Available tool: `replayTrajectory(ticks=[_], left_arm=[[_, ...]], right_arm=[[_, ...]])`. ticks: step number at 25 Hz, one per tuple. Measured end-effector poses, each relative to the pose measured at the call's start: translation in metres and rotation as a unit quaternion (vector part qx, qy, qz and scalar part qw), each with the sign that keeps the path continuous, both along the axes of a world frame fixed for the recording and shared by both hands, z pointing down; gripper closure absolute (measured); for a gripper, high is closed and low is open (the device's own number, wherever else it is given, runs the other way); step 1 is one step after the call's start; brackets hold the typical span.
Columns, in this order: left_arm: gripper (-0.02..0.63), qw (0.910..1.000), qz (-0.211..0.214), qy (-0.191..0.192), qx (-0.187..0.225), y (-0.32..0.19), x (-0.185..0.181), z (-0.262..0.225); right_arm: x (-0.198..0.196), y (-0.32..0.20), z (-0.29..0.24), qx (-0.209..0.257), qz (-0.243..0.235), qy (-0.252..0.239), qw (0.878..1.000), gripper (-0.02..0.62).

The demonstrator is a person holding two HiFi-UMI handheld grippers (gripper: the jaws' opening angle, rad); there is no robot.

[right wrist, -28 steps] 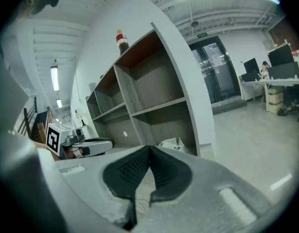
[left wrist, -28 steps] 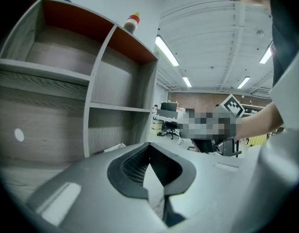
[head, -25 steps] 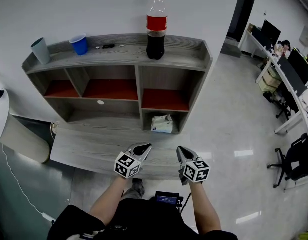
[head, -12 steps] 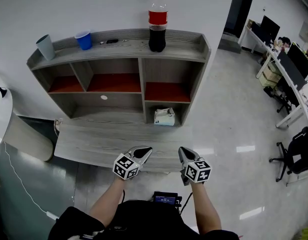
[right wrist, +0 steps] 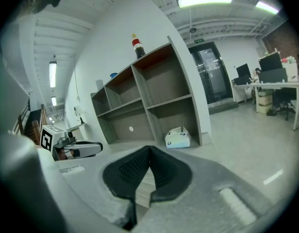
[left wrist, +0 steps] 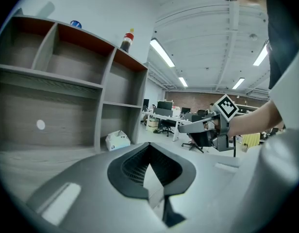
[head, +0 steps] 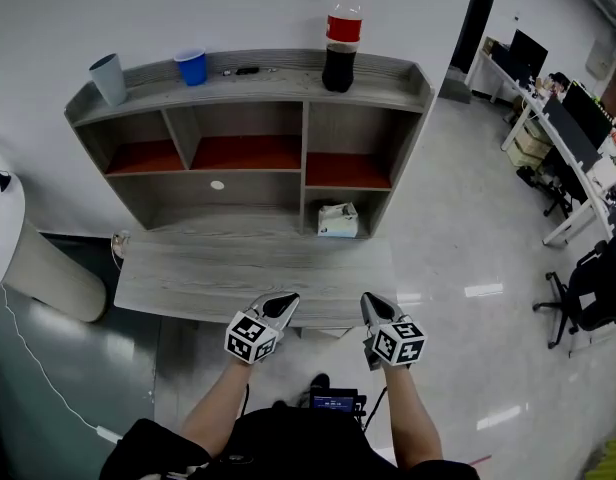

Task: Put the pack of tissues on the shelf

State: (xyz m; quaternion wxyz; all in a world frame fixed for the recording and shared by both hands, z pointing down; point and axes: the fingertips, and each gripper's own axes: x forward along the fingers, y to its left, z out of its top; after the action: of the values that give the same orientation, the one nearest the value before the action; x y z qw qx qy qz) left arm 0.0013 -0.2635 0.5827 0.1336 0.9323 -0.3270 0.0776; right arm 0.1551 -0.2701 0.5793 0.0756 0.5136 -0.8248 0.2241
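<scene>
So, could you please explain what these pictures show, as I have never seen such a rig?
There is no robot: a person holds a two-jaw gripper in each hand. The head view looks down from the person's head at the left gripper and right gripper. The two gripper views come from cameras riding on them. Both are shut and hold nothing. Ahead is a desk with a shelf unit; the pack of tissues sits in its lower right compartment, a cola bottle, a blue cup and a grey cup on top.
</scene>
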Motion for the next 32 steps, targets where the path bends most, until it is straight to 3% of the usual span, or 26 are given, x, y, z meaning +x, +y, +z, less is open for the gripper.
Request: replayTrajectory(ticks=[16,32], left_arm=[[0.604,0.9994,0.028,0.021,0.001,0.069,-0.021,0.006],[0.604,0.9993,0.031,0.011,0.015,0.093,-0.032,0.002]], right_arm=[[-0.026,0.084,0.002,0.006,0.027,0.010,1.000,0.597],[-0.040,0.112,-0.007,0.022,0.024,0.012,0.999,0.597]])
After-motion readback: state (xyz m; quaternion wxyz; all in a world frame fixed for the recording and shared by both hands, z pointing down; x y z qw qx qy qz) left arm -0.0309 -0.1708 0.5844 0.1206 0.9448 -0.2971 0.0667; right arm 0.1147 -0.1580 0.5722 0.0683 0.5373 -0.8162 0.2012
